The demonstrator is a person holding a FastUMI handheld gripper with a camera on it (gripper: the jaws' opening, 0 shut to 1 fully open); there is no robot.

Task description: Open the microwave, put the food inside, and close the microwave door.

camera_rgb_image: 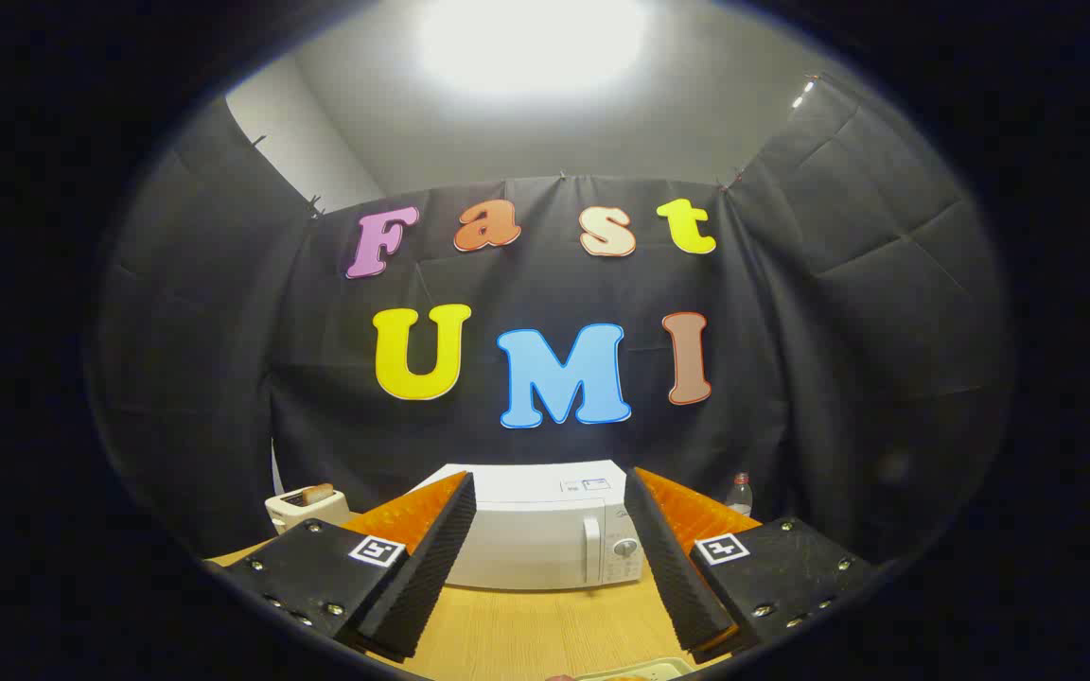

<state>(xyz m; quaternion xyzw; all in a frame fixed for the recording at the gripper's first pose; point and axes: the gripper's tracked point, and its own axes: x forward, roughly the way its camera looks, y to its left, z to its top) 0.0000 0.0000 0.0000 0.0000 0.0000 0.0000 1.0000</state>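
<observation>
A white microwave (545, 539) stands on the wooden table (545, 634), straight ahead and beyond my fingers, its door shut. Its vertical handle (591, 549) and a round knob (624, 547) sit on the right side of its front. My gripper (550, 487) is open, held well short of the microwave, with nothing between the fingers. Just below the fingers, a pale tray edge (635, 672) with a bit of food peeks in at the near side of the table.
A white toaster (307, 509) with a slice of bread in it stands left of the microwave. A small plastic bottle (740, 494) stands to the right of it, by the black cloth wall.
</observation>
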